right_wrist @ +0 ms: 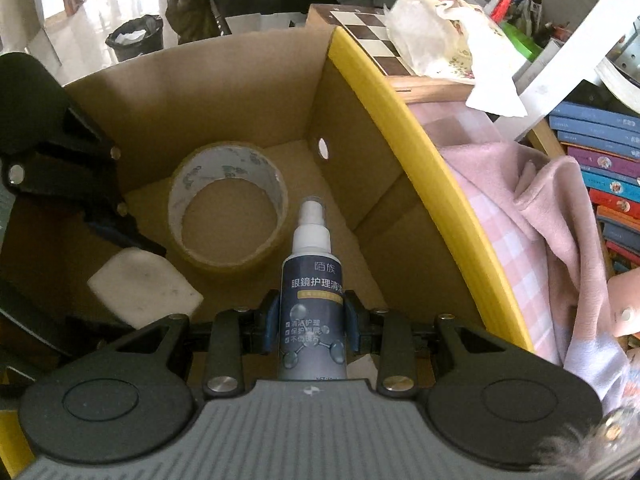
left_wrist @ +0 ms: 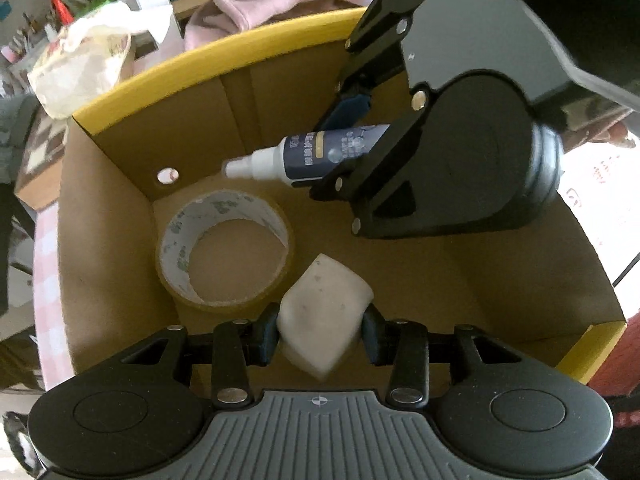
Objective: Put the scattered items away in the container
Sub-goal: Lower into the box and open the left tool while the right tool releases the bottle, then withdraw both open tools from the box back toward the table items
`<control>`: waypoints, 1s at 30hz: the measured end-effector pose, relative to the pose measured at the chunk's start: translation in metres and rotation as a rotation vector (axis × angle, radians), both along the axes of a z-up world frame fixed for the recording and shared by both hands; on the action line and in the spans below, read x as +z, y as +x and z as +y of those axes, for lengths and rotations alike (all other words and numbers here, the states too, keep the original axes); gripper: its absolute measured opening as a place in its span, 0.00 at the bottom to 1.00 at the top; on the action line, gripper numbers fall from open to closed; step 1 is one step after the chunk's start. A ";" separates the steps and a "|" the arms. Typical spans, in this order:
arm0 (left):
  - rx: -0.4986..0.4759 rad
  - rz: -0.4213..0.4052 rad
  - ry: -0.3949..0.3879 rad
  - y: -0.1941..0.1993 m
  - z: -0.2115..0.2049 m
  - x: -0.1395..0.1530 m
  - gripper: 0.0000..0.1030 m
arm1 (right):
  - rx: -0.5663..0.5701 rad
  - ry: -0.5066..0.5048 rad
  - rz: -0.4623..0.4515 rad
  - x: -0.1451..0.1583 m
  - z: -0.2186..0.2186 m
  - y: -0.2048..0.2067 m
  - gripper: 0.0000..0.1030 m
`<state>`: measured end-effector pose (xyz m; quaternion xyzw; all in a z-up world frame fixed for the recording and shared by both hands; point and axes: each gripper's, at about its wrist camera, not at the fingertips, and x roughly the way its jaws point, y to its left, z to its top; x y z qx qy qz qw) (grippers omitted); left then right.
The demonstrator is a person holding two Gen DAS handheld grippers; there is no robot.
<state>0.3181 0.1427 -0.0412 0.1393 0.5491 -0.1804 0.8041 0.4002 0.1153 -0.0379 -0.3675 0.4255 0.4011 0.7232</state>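
The container is a cardboard box (left_wrist: 120, 184) with a yellow rim (right_wrist: 404, 120). A roll of clear tape (left_wrist: 226, 250) lies on its floor, also in the right wrist view (right_wrist: 228, 208). My left gripper (left_wrist: 320, 330) is shut on a white sponge block (left_wrist: 324, 316) inside the box; the block also shows in the right wrist view (right_wrist: 144, 286). My right gripper (right_wrist: 310, 322) is shut on a dark blue spray bottle (right_wrist: 312, 320) with a white nozzle, held over the box floor. The bottle (left_wrist: 320, 154) and right gripper (left_wrist: 360, 136) show in the left wrist view.
A pink cloth (right_wrist: 532, 208) lies on a pink checked table outside the box. A chessboard (right_wrist: 372, 36) with a plastic bag (right_wrist: 440, 36) on it stands beyond the box. Stacked books (right_wrist: 600, 160) are at the right. A black bin (right_wrist: 136, 38) stands on the floor.
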 end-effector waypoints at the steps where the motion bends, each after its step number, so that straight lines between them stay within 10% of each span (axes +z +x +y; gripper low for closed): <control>1: -0.002 -0.005 0.010 -0.001 -0.001 0.000 0.46 | -0.004 0.003 -0.002 0.000 0.000 0.001 0.30; 6: -0.009 -0.051 0.036 -0.010 -0.005 0.008 0.69 | -0.008 0.044 -0.027 0.010 -0.004 -0.003 0.39; 30: 0.173 -0.504 -0.056 -0.125 0.030 0.121 0.81 | -0.308 0.434 -0.158 0.122 -0.101 -0.115 0.40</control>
